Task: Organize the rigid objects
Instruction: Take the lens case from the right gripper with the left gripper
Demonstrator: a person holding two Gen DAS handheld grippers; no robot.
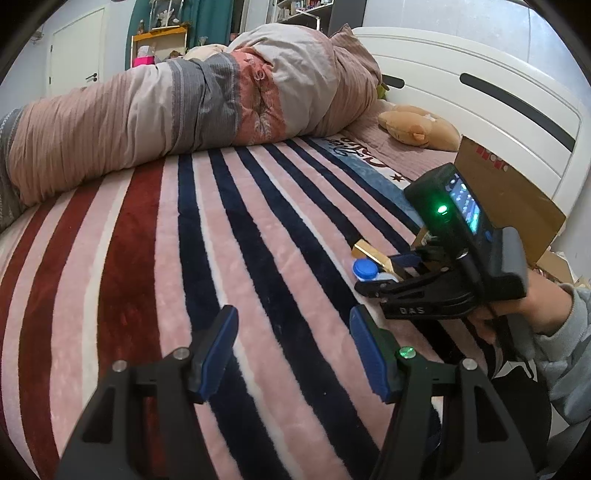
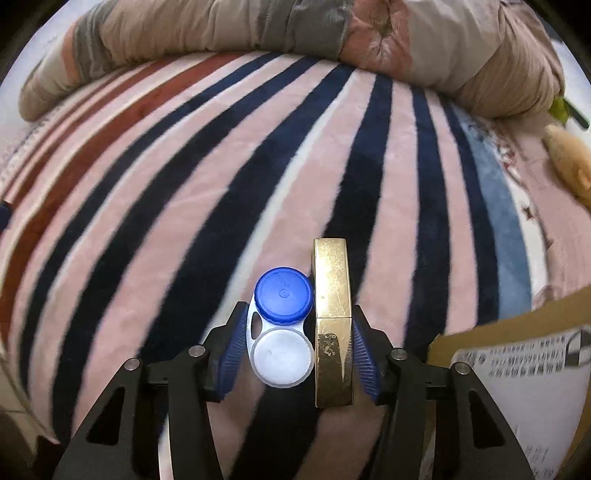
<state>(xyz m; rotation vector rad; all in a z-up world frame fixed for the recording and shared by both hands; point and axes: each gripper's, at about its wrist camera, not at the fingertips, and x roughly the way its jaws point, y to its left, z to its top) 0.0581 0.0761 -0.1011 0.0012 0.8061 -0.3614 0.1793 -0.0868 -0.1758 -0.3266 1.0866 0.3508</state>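
- Left wrist view, far left: rolled duvet (image 1: 177, 122) lies across the back of the bed; its left end runs out of frame.
- Striped blanket (image 1: 184, 258) covers the bed, pink with red and navy bands.
- Left gripper (image 1: 293, 354): blue-padded fingers spread wide, nothing between them, only blanket showing in the gap. Finger bases cut off by the bottom edge.
- Right of it, right gripper (image 1: 384, 271) seen side-on, held by the person's hand (image 1: 517, 314); hand partly hidden behind the device body.
- From this side the lens case (image 1: 364, 271) and gold bar-shaped object (image 1: 373, 254) show only as small slivers past the fingertips.
- Cardboard box (image 1: 509, 199) stands behind the right gripper, lower part hidden by it. Plush toy (image 1: 417, 127) lies near the headboard (image 1: 480, 92).
- Right wrist view, left: blanket stripes (image 2: 184, 184) are motion-blurred; duvet (image 2: 258, 33) along the top.
- Right gripper (image 2: 295, 350) is partly closed around two things side by side: contact lens case (image 2: 282, 325), one blue cap, one white, on the left; gold object (image 2: 332, 321) on the right, touching the case.
- Right pad presses the gold object; left pad sits at the case's edge, firm contact hard to confirm.
- Cannot tell whether both are lifted or resting on the blanket.
- Gold object's identity unclear; scratched surface, seam across the middle.
- Far right: box flap with printed label (image 2: 524, 354), text blurred, cut off by the frame.
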